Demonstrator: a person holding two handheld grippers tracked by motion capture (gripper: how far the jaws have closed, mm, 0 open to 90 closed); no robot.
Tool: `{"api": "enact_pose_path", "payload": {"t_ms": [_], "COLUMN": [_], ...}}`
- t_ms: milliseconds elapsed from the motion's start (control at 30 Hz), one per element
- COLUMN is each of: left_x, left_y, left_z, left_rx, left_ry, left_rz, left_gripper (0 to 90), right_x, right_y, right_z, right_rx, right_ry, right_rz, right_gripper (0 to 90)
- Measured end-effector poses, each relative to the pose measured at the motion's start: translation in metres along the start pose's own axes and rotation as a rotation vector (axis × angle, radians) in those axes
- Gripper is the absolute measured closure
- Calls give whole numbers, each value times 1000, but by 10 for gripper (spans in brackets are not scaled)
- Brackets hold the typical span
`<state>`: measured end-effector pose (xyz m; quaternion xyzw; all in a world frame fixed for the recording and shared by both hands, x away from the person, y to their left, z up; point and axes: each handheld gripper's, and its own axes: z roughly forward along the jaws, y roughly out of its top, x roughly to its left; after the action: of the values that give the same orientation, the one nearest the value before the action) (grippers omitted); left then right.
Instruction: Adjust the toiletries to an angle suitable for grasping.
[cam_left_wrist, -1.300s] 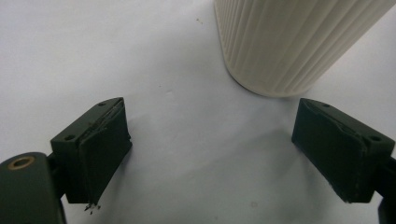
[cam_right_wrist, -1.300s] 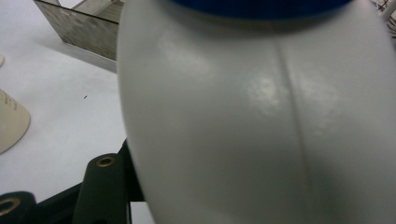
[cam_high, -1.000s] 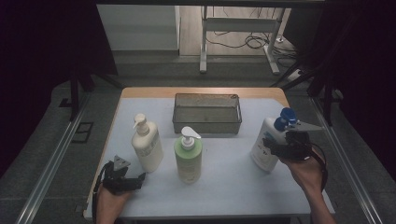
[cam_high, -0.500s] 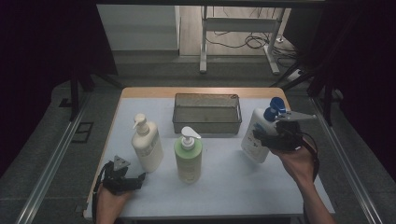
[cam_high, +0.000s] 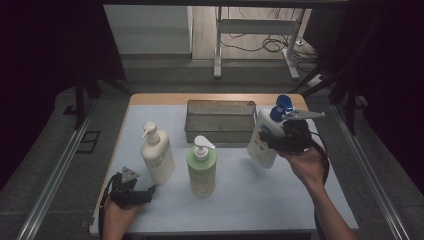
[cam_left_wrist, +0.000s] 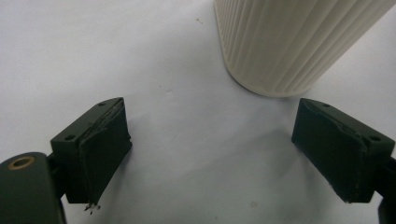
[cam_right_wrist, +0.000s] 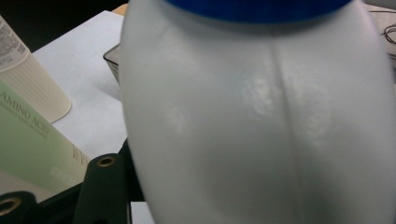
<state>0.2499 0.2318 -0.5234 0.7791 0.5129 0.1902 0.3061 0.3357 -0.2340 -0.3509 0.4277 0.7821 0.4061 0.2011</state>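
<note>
White sheeting covers the desk (cam_high: 240, 200), and the wire mesh basket (cam_high: 220, 120) at its far middle looks empty, so nothing is packed yet by my reading. Beside the basket's right end, the white bottle with the blue pump (cam_high: 266, 135) is tilted in the air, clamped between the jaws of the right hand-held gripper (cam_high: 280, 141); one bottle seems on its way to the basket. Cream pump bottle (cam_high: 157, 156) and green pump bottle (cam_high: 201, 167) stand upright near the front, untouched. Left hand-held gripper (cam_high: 147, 192) rests low with jaws spread wide and empty, just short of the cream bottle's base (cam_left_wrist: 285, 42).
</note>
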Motion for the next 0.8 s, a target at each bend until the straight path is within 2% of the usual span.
{"api": "enact_pose_path", "payload": {"t_ms": [800], "left_x": [0], "left_y": [0], "left_z": [0], "left_rx": [0], "left_ry": [0], "left_rz": [1], "left_gripper": [109], "right_x": [20], "right_y": [38], "right_z": [23], "right_rx": [-8], "right_ry": [14], "right_rz": [-30], "right_gripper": [403]}}
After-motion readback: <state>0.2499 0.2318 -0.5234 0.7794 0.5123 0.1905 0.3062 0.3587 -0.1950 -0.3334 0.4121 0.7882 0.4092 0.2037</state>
